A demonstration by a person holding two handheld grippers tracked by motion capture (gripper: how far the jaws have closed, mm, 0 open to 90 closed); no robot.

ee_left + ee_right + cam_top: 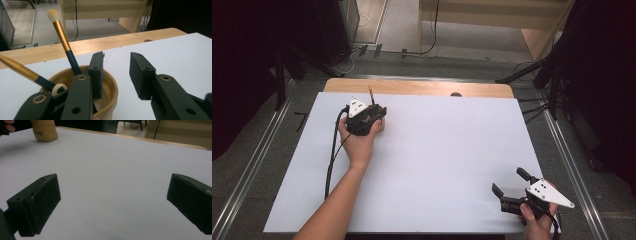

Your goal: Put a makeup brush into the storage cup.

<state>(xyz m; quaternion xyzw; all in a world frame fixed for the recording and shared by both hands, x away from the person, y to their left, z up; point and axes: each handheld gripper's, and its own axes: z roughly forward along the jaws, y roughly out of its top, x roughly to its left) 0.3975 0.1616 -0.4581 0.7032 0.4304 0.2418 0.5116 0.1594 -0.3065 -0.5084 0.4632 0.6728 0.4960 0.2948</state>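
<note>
Wooden cup with two makeup brushes stands at about 10 o'clock on the worktop, close to the far left corner of the white sheet that covers it. A strip of pale wood shows along the far edge of the worktop, and beyond it the room has a grey floor with cables, dark stands at both sides and a light wooden piece of furniture at 12 o'clock. The left gripper is at the cup; its jaws are apart and nothing is pressed between them, and one jaw hangs over the cup's mouth while the other is outside the rim. The right gripper rests near 5 o'clock, well apart from the cup, with its jaws wide open over the bare sheet. In the high view the hand and the left gripper cover the cup almost fully, and a thin brush handle rises behind them. The left gripper view shows clearly one brush with gold ferrule, dark blue handle and pale bristles, and a second brush cut off at the left edge. The right gripper view shows the cup far away, cut by the top edge.
</note>
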